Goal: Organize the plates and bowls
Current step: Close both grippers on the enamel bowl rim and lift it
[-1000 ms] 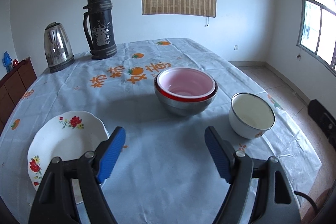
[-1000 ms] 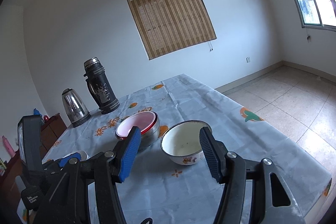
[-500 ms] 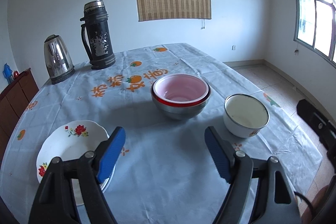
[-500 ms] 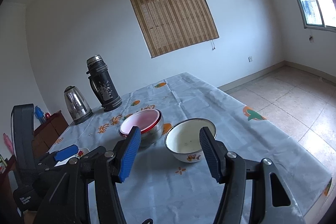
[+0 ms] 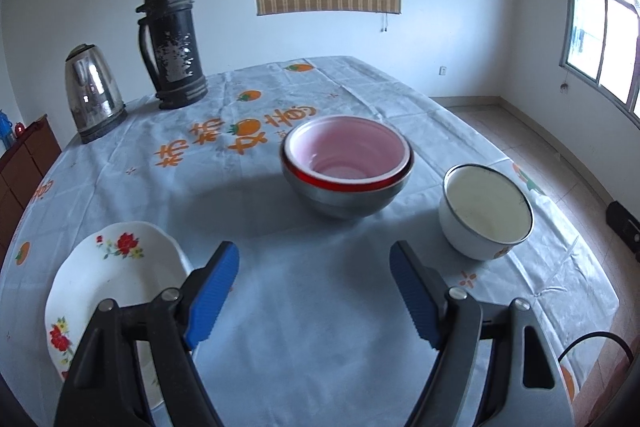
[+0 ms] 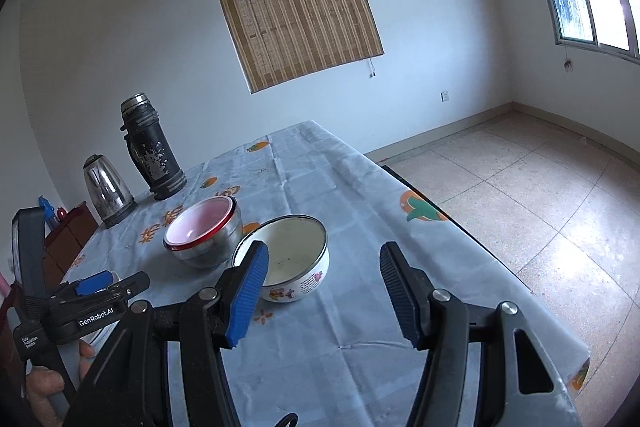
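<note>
Grippers: left gripper [image 5: 314, 291] and right gripper [image 6: 320, 291] both spread wide, empty. White enamel bowl [image 6: 286, 257] sits near right, just beside the pink-lined steel bowl [image 5: 347, 166]; floral plate [image 5: 108, 279] near left. Risk: slick enamel rim slipping from the pinch, or clipping the steel bowl.

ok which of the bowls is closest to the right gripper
The white enamel bowl with the dark rim, just beyond the open right gripper. The steel bowl holding the pink one sits farther back, to its left.

Bare cloth lies between the floral plate [image 5: 108, 279], nested bowls [image 5: 346, 167] and enamel bowl [image 5: 486, 213].
</note>
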### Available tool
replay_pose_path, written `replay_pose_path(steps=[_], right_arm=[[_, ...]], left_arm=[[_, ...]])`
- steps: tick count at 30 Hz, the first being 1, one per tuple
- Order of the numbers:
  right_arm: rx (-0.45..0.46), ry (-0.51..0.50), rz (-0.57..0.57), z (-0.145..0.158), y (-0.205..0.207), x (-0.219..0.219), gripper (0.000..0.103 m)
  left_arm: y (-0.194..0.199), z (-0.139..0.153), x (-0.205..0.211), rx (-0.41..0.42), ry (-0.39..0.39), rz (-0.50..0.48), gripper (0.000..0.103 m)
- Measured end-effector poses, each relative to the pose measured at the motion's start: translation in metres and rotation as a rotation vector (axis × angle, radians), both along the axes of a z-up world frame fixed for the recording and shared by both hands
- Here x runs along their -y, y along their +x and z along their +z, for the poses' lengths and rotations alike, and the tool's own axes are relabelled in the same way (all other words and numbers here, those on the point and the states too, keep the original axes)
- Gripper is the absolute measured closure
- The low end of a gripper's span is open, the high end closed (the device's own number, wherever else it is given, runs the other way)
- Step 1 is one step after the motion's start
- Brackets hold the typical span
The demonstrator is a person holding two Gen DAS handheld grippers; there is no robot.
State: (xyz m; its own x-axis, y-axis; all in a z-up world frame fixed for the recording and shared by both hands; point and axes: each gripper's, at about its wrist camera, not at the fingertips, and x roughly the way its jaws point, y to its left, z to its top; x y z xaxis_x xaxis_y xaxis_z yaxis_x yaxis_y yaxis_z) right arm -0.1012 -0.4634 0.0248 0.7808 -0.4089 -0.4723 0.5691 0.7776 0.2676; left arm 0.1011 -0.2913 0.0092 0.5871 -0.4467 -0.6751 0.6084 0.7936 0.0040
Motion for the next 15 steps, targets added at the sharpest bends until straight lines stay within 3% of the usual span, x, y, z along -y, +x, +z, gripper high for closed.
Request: replay_pose_path(steps=[8, 10, 11, 15], right_arm=[[-0.037, 0.114, 0.041, -0.011, 0.03, 0.027, 0.044], [-0.057, 0.141, 0.051, -0.016, 0.04, 0.033, 0.058], [-0.068, 0.153, 0.054, -0.019, 0.044, 0.035, 0.071], [-0.081, 0.175, 0.05, -0.027, 0.053, 0.041, 0.073]], left_arm=[[0.015, -0.001, 0.04, -0.088, -0.023, -0.054, 0.024], [0.019, -0.003, 0.051, -0.109, -0.022, -0.063, 0.024], [0.02, -0.004, 0.055, -0.113, -0.02, -0.066, 0.024], [0.02, -0.006, 0.067, -0.114, -0.017, -0.082, 0.024]])
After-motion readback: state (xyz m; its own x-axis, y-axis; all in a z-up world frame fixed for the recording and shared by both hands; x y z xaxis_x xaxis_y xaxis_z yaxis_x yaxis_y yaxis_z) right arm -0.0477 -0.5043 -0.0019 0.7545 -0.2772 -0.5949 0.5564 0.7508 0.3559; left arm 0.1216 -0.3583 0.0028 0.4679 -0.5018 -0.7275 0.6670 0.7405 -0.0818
